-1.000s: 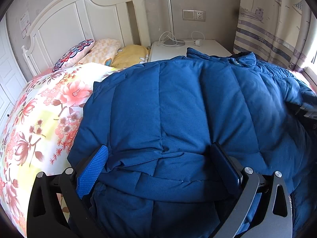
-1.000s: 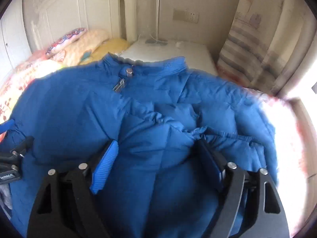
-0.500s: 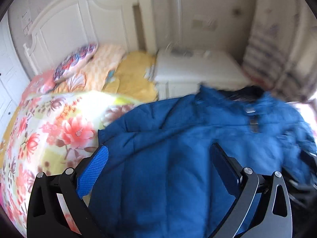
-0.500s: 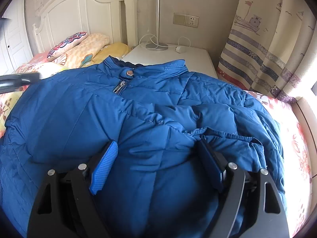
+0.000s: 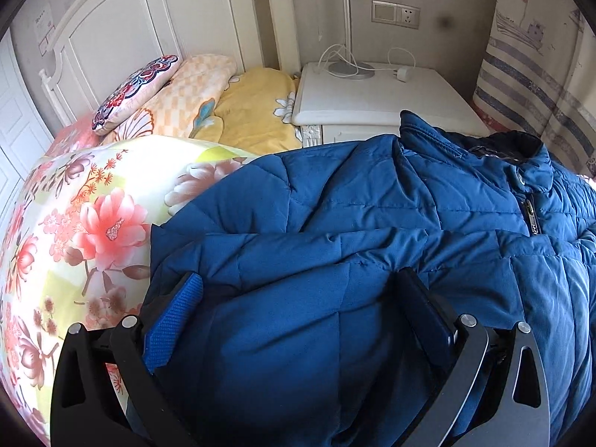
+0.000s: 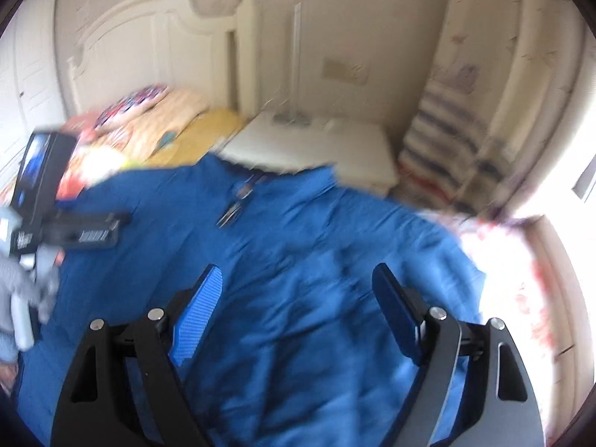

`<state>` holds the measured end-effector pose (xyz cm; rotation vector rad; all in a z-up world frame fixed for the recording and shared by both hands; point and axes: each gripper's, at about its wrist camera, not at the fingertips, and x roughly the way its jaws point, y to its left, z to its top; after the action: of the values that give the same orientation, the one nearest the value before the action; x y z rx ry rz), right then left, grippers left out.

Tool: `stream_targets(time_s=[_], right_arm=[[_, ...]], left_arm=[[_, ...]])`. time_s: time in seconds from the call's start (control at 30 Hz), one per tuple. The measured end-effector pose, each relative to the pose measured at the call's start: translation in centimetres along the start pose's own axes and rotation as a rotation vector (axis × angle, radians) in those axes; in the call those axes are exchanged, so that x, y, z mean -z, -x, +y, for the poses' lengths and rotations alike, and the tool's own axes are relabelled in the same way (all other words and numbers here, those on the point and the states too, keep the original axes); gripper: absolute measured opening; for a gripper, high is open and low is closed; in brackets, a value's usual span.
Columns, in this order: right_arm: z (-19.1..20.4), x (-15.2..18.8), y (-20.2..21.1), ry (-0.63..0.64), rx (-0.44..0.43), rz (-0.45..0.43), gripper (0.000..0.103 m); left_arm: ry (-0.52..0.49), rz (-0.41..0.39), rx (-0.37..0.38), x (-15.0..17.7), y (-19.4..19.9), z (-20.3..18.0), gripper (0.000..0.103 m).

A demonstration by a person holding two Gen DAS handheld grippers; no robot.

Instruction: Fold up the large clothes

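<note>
Where the floral cover spreads, bed [image 5: 85, 223]: it fills the left of the left wrist view, with a white headboard [image 5: 149, 33] behind it.
Jacket [image 5: 372, 260]: a blue quilted padded coat lying on the bed, front up, collar toward the nightstand, zip pull visible at the right of the left wrist view; the same jacket [image 6: 316, 260] fills the middle of the blurred right wrist view.
Curtain [image 5: 532, 74]: striped, hanging at the far right beside the wall.
Nightstand [image 5: 380, 104]: white, just beyond the jacket's collar, with a lamp base, a cable and a small plug on top.
Pillows [image 5: 193, 89]: a patterned cushion, a checked one and a yellow one stacked against the headboard.
Left gripper [image 5: 298, 290]: jaws wide apart with a thick fold of the jacket bulging between them; whether the pads press on it or merely straddle it cannot be told.
Right gripper [image 6: 294, 287]: jaws wide apart above the jacket, both fingertips clear of the fabric, holding nothing.
Sleeve [image 6: 15, 290]: a grey cuff at the left edge of the right wrist view, beside the other tool's body.
</note>
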<state>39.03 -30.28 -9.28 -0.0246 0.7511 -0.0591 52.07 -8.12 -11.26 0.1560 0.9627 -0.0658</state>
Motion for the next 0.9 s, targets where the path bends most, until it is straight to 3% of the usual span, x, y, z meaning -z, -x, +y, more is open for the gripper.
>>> stream_targets(time_s=[0.1,0.13,0.2,0.33,0.47,0.53,0.6,0.67,0.8,0.9], right_arm=[[-3.0,0.5,-3.9,-0.054,0.055,0.132,0.083],[-4.2,1.4,-5.7,-0.103,-0.012,0.175,0.087],[-5.4,2.0,-6.1,-0.162,-0.091,0.144,0.087],[-4.2,1.8,-6.4,-0.112,-0.031,0.136,0.088],[-4.5,1.5,-5.9,-0.132,-0.052,0.150,0.086],[-4.1,1.6,-2.8,-0.105,0.012,0.124,0.083],[-2.8,2.0,1.8,-0.086,-0.055,0.019,0.082],[-0.9,3.1,4.7,-0.039,-0.102,-0.008,0.085],[3.3,6.8,7.6,0.092,-0.144,0.042,0.086],[5.6,9.6,6.7,0.190,-0.128,0.127,0.085]], left_arm=[[0.001,-0.002,0.001,0.1,0.1,0.0,0.099],[0.002,-0.003,0.003,0.1,0.1,-0.1,0.099],[0.003,-0.003,0.003,0.1,0.1,0.0,0.099],[0.007,0.001,0.005,0.1,0.1,0.0,0.099],[0.020,0.019,0.027,-0.2,0.5,0.7,0.099],[0.043,-0.008,0.018,0.0,2.4,1.6,0.097],[0.068,-0.093,0.093,1.1,6.2,2.5,0.097],[0.042,-0.137,0.158,3.7,10.2,2.5,0.098],[-0.057,-0.120,0.164,10.2,14.0,0.6,0.098],[-0.157,-0.082,0.152,15.2,14.8,-1.7,0.098]])
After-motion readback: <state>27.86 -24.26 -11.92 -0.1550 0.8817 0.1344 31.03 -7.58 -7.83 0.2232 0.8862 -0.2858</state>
